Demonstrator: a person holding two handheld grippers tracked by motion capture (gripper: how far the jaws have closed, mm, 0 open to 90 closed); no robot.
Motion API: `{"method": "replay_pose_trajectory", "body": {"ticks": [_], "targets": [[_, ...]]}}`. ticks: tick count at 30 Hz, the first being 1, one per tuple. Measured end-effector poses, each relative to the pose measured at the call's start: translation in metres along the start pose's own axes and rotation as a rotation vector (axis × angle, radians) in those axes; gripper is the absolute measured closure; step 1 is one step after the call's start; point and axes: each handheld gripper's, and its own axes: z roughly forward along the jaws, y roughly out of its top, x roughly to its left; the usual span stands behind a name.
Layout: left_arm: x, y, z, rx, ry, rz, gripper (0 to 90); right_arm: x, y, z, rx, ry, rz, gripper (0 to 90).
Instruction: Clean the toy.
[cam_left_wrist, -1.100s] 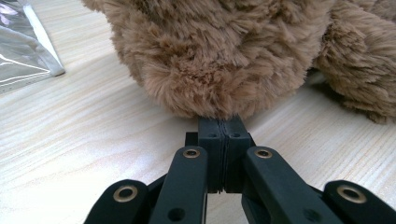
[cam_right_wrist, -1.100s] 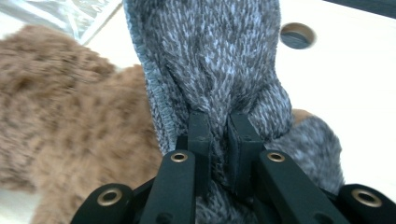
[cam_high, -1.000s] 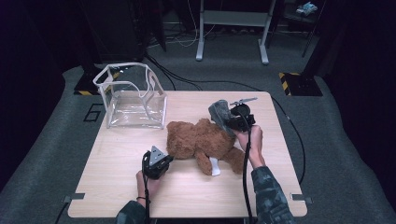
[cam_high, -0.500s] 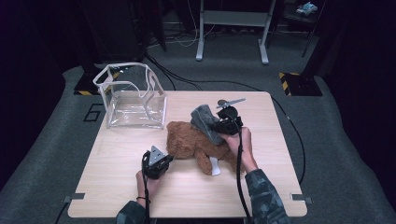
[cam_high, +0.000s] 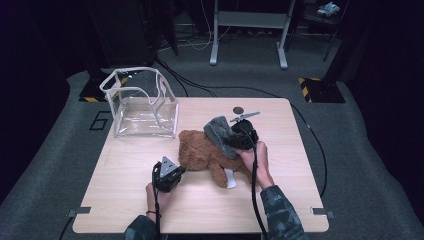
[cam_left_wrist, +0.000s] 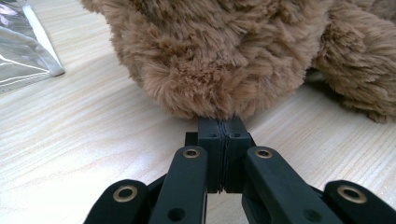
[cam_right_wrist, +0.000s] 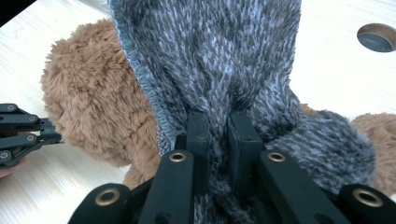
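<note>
A brown plush bear (cam_high: 200, 150) lies on the wooden table (cam_high: 125, 200). My right gripper (cam_high: 229, 142) is shut on a grey knitted garment (cam_high: 219, 130) and holds it over the bear's right part. In the right gripper view the knit (cam_right_wrist: 215, 51) is pinched between the jaws of this gripper (cam_right_wrist: 218, 119), with the bear (cam_right_wrist: 93, 107) beneath. My left gripper (cam_high: 180, 168) is shut, its tips (cam_left_wrist: 225, 122) touching the fur at the bear's (cam_left_wrist: 224, 56) near left edge. Whether any fur is pinched I cannot tell.
A clear plastic box with white trim (cam_high: 140, 102) stands open at the table's back left. A round hole (cam_high: 238, 110) is set in the tabletop behind the bear. A white tag (cam_high: 230, 178) hangs from the bear toward the front edge.
My right gripper has carried the grey knit leftward and slightly down, from beside the bear to over it. The left gripper has stayed where it was.
</note>
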Motion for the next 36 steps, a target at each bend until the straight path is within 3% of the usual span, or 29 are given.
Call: {"method": "replay_pose_trajectory", "body": {"ticks": [5, 12, 18, 22, 28, 31, 33, 36], "targets": [[0.000, 0.000, 0.000, 0.005, 0.001, 0.000, 88.9, 0.006, 0.004, -0.003, 0.000, -0.017, -0.029, 81.3], [0.000, 0.000, 0.000, 0.008, 0.002, 0.002, 88.9, 0.000, -0.004, 0.003, -0.003, -0.003, 0.002, 81.4], [0.000, 0.000, 0.000, 0.008, 0.000, 0.002, 88.9, 0.008, 0.002, -0.005, -0.033, -0.016, -0.023, 81.6], [0.000, 0.000, 0.000, 0.008, -0.001, -0.002, 88.9, 0.015, 0.009, -0.006, -0.041, 0.009, -0.051, 81.6], [0.000, 0.000, 0.000, 0.005, -0.003, -0.001, 88.9, 0.035, 0.024, 0.003, -0.045, 0.068, -0.072, 81.6], [0.000, 0.000, 0.000, 0.010, -0.004, 0.004, 88.9, 0.047, 0.032, 0.014, -0.035, 0.092, -0.107, 81.6], [0.000, 0.000, 0.000, 0.008, -0.001, 0.004, 88.9, 0.055, 0.037, 0.022, -0.025, 0.085, -0.143, 81.5], [0.000, 0.000, 0.001, -0.005, 0.009, 0.001, 88.9, 0.064, 0.043, 0.033, 0.004, 0.052, -0.157, 81.5]]}}
